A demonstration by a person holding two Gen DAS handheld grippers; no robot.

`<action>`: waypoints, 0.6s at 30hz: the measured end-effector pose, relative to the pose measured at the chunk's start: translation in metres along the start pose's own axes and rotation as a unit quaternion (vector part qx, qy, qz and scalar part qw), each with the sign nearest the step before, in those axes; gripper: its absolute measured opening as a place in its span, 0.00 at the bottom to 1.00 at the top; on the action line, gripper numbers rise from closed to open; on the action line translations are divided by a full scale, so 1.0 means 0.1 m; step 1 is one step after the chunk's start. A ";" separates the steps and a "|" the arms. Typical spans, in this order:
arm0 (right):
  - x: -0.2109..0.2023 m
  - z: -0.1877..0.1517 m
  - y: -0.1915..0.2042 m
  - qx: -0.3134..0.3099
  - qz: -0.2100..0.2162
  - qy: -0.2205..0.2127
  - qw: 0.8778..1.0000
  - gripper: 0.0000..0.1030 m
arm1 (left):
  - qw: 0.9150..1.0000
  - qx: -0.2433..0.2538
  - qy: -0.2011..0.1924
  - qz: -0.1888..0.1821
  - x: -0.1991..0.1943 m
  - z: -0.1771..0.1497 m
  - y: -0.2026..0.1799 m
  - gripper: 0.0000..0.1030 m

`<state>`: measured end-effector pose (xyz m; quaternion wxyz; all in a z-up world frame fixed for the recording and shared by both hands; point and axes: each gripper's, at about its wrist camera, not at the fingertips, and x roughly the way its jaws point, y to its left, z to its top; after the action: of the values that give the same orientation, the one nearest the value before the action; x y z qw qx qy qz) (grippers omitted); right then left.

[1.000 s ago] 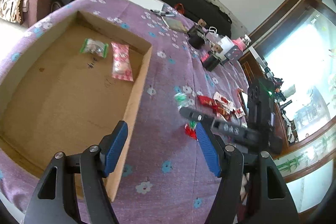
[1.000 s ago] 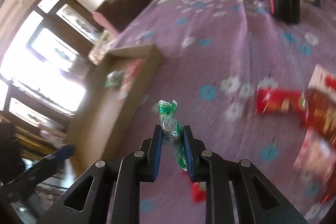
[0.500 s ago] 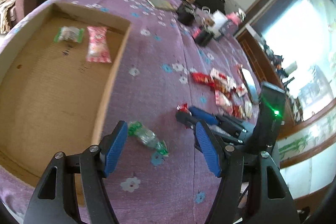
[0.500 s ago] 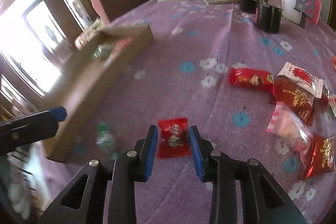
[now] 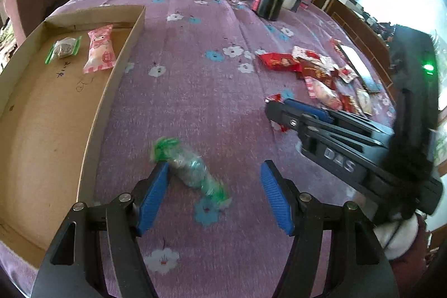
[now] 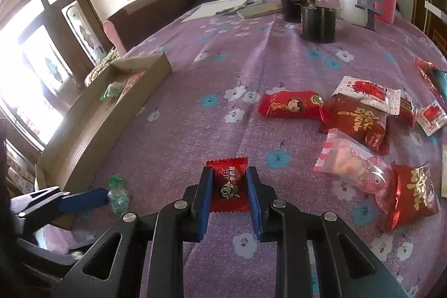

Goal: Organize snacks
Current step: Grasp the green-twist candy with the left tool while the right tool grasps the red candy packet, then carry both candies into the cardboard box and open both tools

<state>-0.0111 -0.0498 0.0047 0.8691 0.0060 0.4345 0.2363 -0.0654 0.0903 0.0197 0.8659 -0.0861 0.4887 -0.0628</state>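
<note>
We note the right gripper [image 6: 229, 187] low over the purple flowered tablecloth [image 6: 195, 130], its blue pads closed against the two sides of a small red candy packet [image 6: 229, 187]; its jaws have just been closing, the packet between them. From the left wrist view the same gripper [image 5: 282, 111] shows side-on, red wrapper peeking out at its tips. The left gripper [image 5: 213, 194] stands with jaws apart, holding nothing; a green-and-clear wrapped candy [image 5: 192, 169] lies on the cloth between them, close against the left pad [image 5: 152, 200], well clear of the other. We cannot tell whether that pad actually touches the wrapper, which is a little blurred. The shallow cardboard box [image 5: 103, 102] sits just beside this candy, to its left in the left wrist view. Inside, near the far end, lie a small green-edged packet [image 5: 63, 49] and a pink-and-white snack bag [image 5: 100, 53], side by side, apart. The remaining snacks sit in a loose pile [image 6: 363, 116] beyond the right gripper, to the right: a red pillow bag [image 6: 290, 105], a white-and-red packet [image 6: 368, 94] lying over a dark red bag with gold characters [image 6: 360, 124], a pale pink packet [image 6: 354, 169], another red-gold bag [image 6: 413, 194]. Two dark jars with cork stoppers [image 6: 317, 21] stand at the table's far side, papers [image 6: 220, 7] beside them
</note>
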 end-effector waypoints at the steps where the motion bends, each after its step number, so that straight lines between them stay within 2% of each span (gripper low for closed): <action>1: 0.00 0.00 0.00 0.000 0.000 0.000 1.000 0.24 | 1.000 -0.001 -0.002 0.002 0.03 0.01 0.00 0.64; 2: 0.00 -0.01 0.00 0.001 0.000 -0.001 1.000 0.24 | 1.000 0.002 -0.012 0.006 0.03 0.01 0.00 0.62; 3: 0.00 -0.01 0.00 0.001 0.000 -0.001 1.000 0.24 | 1.000 0.006 -0.016 0.012 0.05 0.02 -0.01 0.53; 4: 0.00 -0.01 0.00 0.001 0.000 -0.001 1.000 0.24 | 0.999 0.013 -0.022 0.025 0.05 0.02 -0.01 0.33; 5: 0.00 -0.01 0.00 0.002 0.000 -0.002 1.000 0.24 | 0.999 0.019 -0.026 0.030 0.06 0.02 -0.01 0.19; 14: -0.02 -0.01 -0.01 0.005 -0.007 -0.008 1.000 0.24 | 0.999 0.000 -0.044 -0.015 -0.07 -0.01 0.05 0.18; 18: -0.02 -0.02 -0.02 0.008 -0.006 -0.009 1.000 0.24 | 0.997 -0.024 -0.056 -0.054 -0.28 0.00 0.13 0.18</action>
<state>-0.0129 -0.0525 0.0048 0.8744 0.0123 0.4283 0.2276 -0.0794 0.1088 0.0403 0.8849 -0.1361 0.4358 -0.0924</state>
